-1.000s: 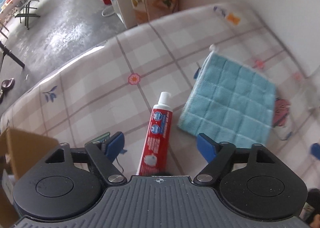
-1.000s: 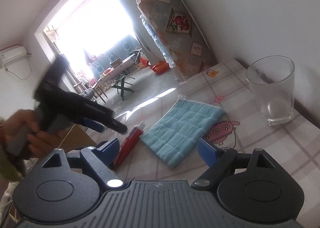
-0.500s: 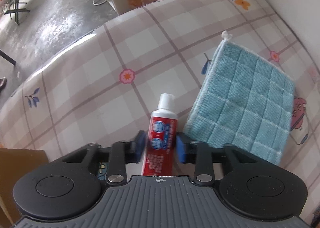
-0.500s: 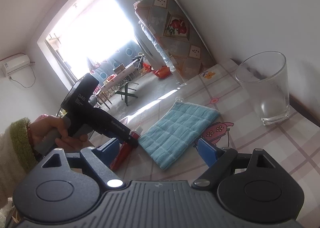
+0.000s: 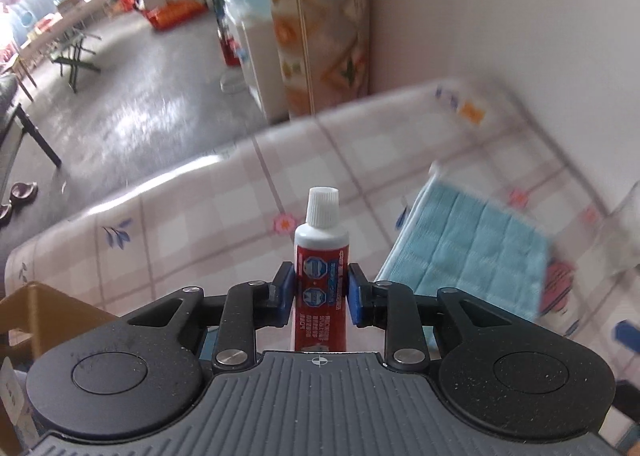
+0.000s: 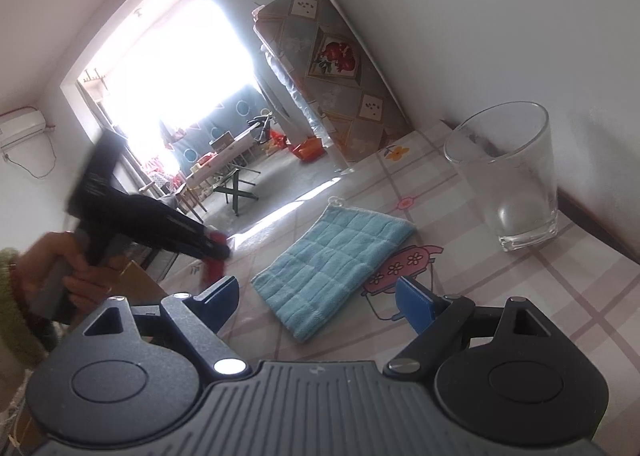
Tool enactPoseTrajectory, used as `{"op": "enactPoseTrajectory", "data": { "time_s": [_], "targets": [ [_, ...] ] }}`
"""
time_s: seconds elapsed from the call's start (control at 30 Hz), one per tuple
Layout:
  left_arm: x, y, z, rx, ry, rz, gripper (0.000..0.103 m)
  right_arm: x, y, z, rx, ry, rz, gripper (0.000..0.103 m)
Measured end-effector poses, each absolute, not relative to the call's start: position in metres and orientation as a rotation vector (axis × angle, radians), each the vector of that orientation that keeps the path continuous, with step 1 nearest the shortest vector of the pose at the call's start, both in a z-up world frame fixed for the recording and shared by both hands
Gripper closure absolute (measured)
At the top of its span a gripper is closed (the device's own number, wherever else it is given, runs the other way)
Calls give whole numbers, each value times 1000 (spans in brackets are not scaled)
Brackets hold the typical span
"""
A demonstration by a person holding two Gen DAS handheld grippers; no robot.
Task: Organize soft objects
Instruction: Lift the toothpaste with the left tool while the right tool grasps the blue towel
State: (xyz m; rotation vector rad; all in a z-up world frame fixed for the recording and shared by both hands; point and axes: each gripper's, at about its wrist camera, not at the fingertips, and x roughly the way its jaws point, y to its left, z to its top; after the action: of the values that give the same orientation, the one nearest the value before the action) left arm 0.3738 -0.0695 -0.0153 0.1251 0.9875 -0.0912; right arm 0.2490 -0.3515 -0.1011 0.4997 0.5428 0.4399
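left tool (image 5: pixel 321 293): clamped on toothpaste tube (image 5: pixel 321 256), held off the bench (image 5: pixel 192 224), cap pointing away
right tool (image 6: pixel 316 298): fingers spread, holding nothing, above the bench
tube: red/blue label, white cap
towel (image 6: pixel 332 260): blue, flat on bench, between tube and glass (image 6: pixel 516 172)
unclear: left view motion-blurred; tube's bottom end hidden

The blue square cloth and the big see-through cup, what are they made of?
The blue square cloth looks like soft woven fabric, perhaps microfibre: matte, with a quilted grid and a white stitched edge. The big see-through cup looks like glass: clear, shiny, with a thick heavy base, though clear plastic cannot be ruled out.
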Motion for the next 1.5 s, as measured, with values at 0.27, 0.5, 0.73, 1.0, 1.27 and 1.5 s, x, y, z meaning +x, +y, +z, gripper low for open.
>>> {"op": "enactPoseTrajectory", "data": {
  "time_s": [0.27, 0.5, 0.73, 1.0, 1.27, 1.5],
  "targets": [
    [337, -53, 37, 12, 831, -93, 78, 249, -338, -92, 424, 516, 422, 15],
    [303, -27, 70, -85, 775, -85, 78, 286, -290, -64, 184, 570, 508, 0],
    [266, 4, 86, -182, 747, -74, 78, 361, -244, -82, -27, 738, 465, 0],
    [226, 48, 98, -269, 704, -33, 78, 375, -214, -115, -216, 848, 480, 0],
    [168, 95, 106, -340, 652, 24, 78, 358, -228, -100, -216, 883, 472, 44],
    [116, 131, 104, -383, 627, 95, 78, 311, -250, -96, -199, 895, 471, 60]
  ]
}}
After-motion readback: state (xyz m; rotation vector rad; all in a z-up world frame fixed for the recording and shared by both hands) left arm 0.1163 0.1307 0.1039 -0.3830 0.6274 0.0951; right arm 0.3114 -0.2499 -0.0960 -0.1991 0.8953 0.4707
